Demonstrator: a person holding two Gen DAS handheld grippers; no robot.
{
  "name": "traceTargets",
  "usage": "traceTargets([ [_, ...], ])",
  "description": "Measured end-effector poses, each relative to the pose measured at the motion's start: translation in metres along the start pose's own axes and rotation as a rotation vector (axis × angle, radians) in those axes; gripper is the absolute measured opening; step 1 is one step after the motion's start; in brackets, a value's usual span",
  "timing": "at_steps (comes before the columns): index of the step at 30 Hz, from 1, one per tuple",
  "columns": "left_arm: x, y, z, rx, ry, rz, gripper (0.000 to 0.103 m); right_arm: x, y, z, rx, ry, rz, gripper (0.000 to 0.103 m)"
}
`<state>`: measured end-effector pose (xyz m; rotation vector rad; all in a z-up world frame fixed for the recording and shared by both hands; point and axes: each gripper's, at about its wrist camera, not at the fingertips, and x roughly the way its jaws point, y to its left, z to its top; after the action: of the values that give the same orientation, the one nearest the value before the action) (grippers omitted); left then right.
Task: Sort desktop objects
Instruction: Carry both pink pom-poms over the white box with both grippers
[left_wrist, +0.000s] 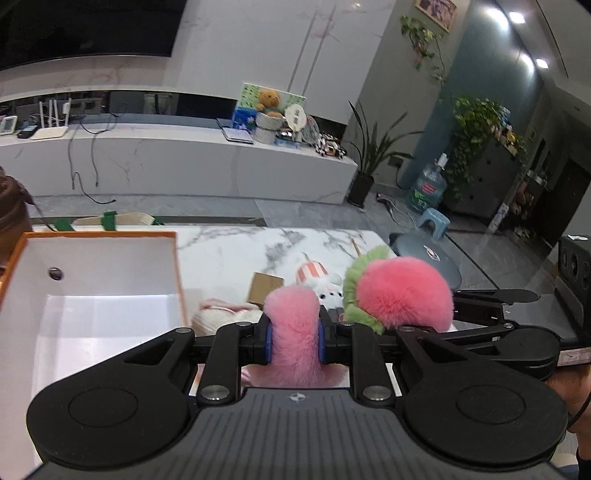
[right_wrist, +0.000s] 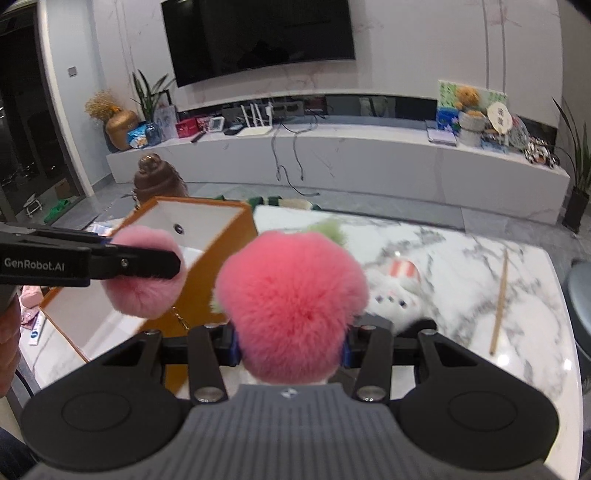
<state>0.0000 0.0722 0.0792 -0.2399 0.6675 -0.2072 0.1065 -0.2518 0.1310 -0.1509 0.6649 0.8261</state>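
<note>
pale pink pompom (left_wrist: 291, 325) is pinched narrow in the left gripper (left_wrist: 294, 341); the pink-and-green pompom (right_wrist: 291, 295) is clamped in the right gripper (right_wrist: 292, 349). both are held above the marble table (right_wrist: 461, 295), beside the orange box (left_wrist: 110, 295). risk: the soft fur may slip from the pads, or the two grippers may collide over the box.

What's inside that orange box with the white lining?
The orange box shows only white walls and one small round metal fitting. Its near floor is hidden behind the left tool.
</note>
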Motion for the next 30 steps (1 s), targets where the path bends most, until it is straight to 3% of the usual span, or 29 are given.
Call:
traceTargets([
  [10,-0.034,0.035,0.005,-0.043,-0.054,0.057,0.024,-0.006,0.060,0.026,-0.059,-0.103,0.099,0.048],
  [22,-0.066,0.078,0.000,-0.095,-0.078,0.135,0.024,0.020,0.127,0.029,-0.139,-0.075,0.196,0.048],
  [30,-0.047,0.115,-0.025,-0.115,0.069,0.194,0.024,0.049,0.159,0.018,-0.226,0.033,0.222,0.048],
])
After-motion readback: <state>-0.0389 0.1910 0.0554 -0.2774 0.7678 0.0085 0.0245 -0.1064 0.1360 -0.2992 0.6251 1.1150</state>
